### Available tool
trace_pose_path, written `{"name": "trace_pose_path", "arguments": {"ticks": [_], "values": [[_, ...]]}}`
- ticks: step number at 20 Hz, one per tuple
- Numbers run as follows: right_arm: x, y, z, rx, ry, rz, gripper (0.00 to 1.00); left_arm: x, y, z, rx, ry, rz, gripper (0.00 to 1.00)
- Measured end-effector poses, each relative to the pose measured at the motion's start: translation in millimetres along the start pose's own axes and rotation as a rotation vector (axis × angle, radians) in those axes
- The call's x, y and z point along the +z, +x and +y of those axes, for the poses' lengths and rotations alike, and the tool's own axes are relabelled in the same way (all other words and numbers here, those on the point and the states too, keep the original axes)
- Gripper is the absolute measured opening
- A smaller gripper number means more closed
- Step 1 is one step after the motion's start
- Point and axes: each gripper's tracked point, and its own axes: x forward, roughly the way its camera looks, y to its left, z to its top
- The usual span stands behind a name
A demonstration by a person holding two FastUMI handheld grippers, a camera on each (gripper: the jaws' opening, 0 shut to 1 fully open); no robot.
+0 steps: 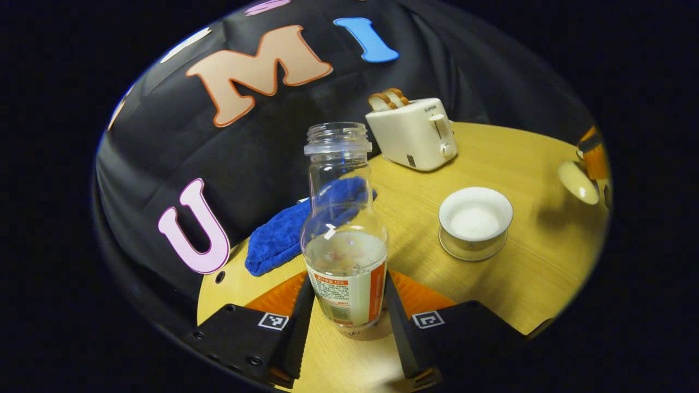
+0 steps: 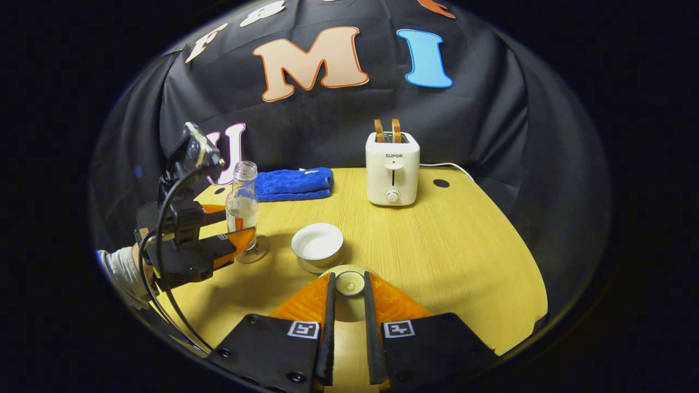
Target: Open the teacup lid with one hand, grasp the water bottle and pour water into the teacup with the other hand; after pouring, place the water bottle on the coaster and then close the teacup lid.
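1. Standing upright left of the teacup (image 2: 317,244), the water bottle (image 1: 344,240) rests on a clear coaster (image 2: 252,254), uncapped and part full.
2. The left gripper (image 1: 346,322) has its jaws either side of the bottle's labelled base; from the left gripper view I cannot tell whether both press on it. The right gripper view shows this gripper (image 2: 221,234) from the side, with a sleeve (image 2: 121,271) behind it.
3. The teacup sits open on its saucer (image 1: 472,248) on the counter (image 2: 448,245).
4. The right gripper (image 2: 349,286), just in front of the teacup, has its jaws clenched on the teacup lid (image 2: 349,283).
5. Behind the teacup stand a toaster (image 2: 392,169) and a blue towel (image 2: 294,183).
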Motion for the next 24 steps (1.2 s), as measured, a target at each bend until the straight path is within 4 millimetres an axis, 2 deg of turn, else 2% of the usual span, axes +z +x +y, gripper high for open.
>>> {"name": "trace_pose_path", "arguments": {"ticks": [1, 3, 4, 6, 9, 10, 11, 13, 14, 15, 16, 18, 23, 24], "values": [[1, 2, 5, 0.005, -0.005, 0.002, 0.26, 4, 0, 1, -0.005, -0.042, -0.026, 0.67], [0, 3, 14, 0.016, -0.012, 0.007, 0.28, 9, -4, -1, -0.017, -0.14, -0.07, 0.65], [0, 4, 18, 0.02, -0.021, 0.008, 0.26, 6, -5, 2, -0.012, -0.182, -0.074, 0.66], [1, 2, 20, 0.024, -0.032, 0.01, 0.28, 2, -5, 6, -0.004, -0.247, -0.077, 0.67], [1, 2, 21, 0.022, -0.037, 0.012, 0.26, -9, -3, 7, 0.002, -0.311, -0.058, 0.67], [2, 3, 20, 0.02, -0.034, 0.014, 0.28, -11, -3, 6, -0.003, -0.327, -0.055, 0.67], [1, 3, 21, 0.023, -0.027, 0.017, 0.26, -15, -4, 4, -0.003, -0.337, -0.044, 0.67], [3, 3, 22, 0.026, -0.025, 0.014, 0.28, -22, -6, 2, -0.005, -0.353, -0.022, 0.68], [5, 4, 23, 0.03, -0.027, 0.013, 0.26, -18, -4, 4, -0.002, -0.358, -0.034, 0.68], [5, 4, 25, 0.034, -0.029, 0.012, 0.28, -16, -3, 4, -0.004, -0.359, -0.034, 0.68], [5, 4, 26, 0.039, -0.031, 0.012, 0.26, -20, -5, 2, -0.009, -0.356, -0.025, 0.69], [8, 7, 31, 0.048, -0.034, 0.01, 0.31, -18, -5, 2, -0.013, -0.359, -0.031, 0.7], [13, 9, 38, 0.069, -0.044, 0.004, 0.26, -20, -8, 1, -0.015, -0.365, -0.024, 0.71], [15, 9, 39, 0.072, -0.045, 0.003, 0.28, -19, -8, 2, -0.014, -0.365, -0.024, 0.72]]}}
